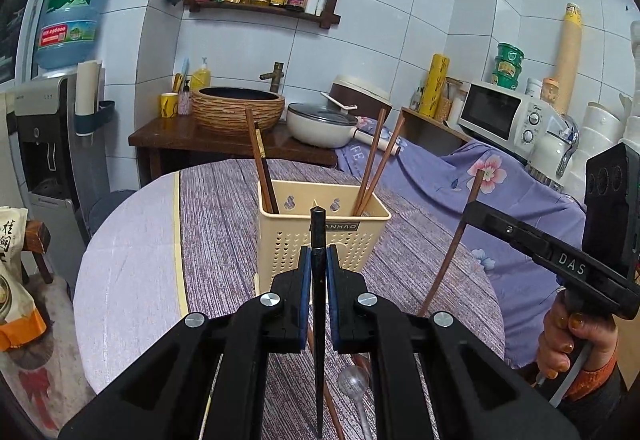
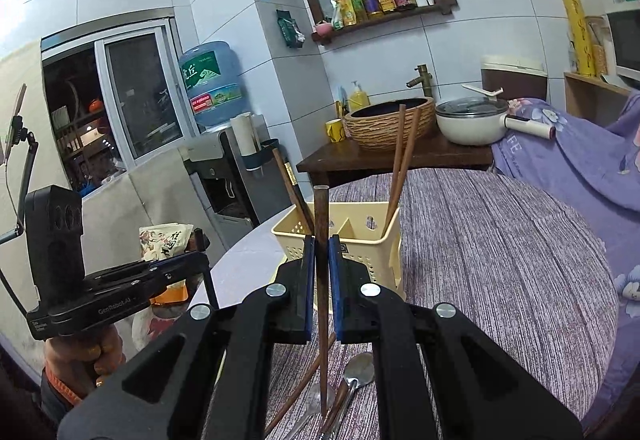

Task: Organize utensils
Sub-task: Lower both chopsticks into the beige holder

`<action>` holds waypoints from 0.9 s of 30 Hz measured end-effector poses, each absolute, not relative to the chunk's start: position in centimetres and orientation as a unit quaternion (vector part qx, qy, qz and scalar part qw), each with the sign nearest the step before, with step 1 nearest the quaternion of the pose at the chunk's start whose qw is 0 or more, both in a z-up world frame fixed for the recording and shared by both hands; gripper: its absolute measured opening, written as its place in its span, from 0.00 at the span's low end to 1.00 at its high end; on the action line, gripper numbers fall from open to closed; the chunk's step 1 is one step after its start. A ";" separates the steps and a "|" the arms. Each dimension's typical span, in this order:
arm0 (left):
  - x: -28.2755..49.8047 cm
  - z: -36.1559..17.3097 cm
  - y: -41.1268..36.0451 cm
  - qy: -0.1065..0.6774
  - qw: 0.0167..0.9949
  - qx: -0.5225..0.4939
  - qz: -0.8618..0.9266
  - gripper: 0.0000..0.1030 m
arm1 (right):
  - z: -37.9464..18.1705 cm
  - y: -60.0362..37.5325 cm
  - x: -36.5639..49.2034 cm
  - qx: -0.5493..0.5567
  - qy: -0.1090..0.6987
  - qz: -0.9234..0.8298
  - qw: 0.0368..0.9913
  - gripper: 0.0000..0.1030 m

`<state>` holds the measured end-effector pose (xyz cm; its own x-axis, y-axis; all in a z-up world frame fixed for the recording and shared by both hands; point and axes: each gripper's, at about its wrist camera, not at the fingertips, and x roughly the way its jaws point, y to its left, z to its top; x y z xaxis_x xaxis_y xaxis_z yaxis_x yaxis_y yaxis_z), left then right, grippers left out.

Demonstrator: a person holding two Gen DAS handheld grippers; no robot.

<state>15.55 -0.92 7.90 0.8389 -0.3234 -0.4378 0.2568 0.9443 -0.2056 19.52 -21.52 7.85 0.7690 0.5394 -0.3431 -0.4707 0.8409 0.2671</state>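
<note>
Clamped between the blue pads of the left gripper (image 1: 319,264), a dark chopstick (image 1: 319,320) is standing nearly upright, its upper tip reaching the front rim of the cream utensil holder (image 1: 320,236). The jaws are pressing in on it from both sides. Just behind, the perforated holder is sitting on the bench (image 1: 224,224), which is wearing a purple striped cloth. Two dark chopsticks (image 1: 262,168) are leaning in the holder's left compartment and two reddish-brown ones (image 1: 376,164) in its right. Below the gripper, a clear plastic spoon (image 1: 354,384) is lying on the cloth. Off to the right, the right gripper (image 1: 472,205) is coming in from the side, holding a brown chopstick (image 1: 452,244) on a slant; from this side I cannot tell how tightly its jaws are closing.

From the right wrist view, the right gripper (image 2: 321,268) is pinching that brown chopstick (image 2: 321,280) upright between its blue pads, jaws narrowed to the stick's width. The stick's top is rising in front of the holder (image 2: 340,240), whose divider is showing between its compartments. Beneath the gripper, a metal spoon (image 2: 358,376), a clear spoon (image 2: 316,400) and another brown chopstick (image 2: 304,388) are lying together on the bench (image 2: 500,260). At far left, the left gripper's body (image 2: 120,284) is being held level in a hand (image 2: 86,356).
</note>
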 end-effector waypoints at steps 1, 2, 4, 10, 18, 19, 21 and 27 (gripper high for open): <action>15.5 8.1 -0.9 0.238 0.957 -0.068 -0.152 0.07 | 8.0 -21.4 19.5 0.082 0.206 0.271 0.937 0.07; 15.5 8.2 -1.0 0.236 0.957 -0.067 -0.152 0.07 | 8.2 -21.4 19.5 0.080 0.205 0.272 0.937 0.07; 15.6 8.6 -1.0 0.232 0.959 -0.064 -0.152 0.07 | 8.7 -21.2 19.7 0.077 0.203 0.275 0.937 0.07; 15.9 9.7 -1.4 0.222 0.962 -0.052 -0.151 0.07 | 10.0 -20.5 20.0 0.064 0.193 0.281 0.938 0.07; 16.9 13.2 -1.8 0.197 0.967 -0.041 -0.158 0.07 | 13.0 -19.7 21.1 0.048 0.178 0.286 0.940 0.07; 17.1 14.0 -1.8 0.192 0.967 -0.042 -0.161 0.07 | 13.6 -19.7 21.4 0.047 0.176 0.288 0.940 0.07; 17.4 15.9 -1.7 0.180 0.969 -0.044 -0.165 0.07 | 15.2 -19.7 21.7 0.048 0.167 0.289 0.941 0.07; 18.4 21.8 -1.7 0.124 0.981 -0.037 -0.143 0.07 | 20.5 -19.7 23.1 0.051 0.123 0.279 0.951 0.07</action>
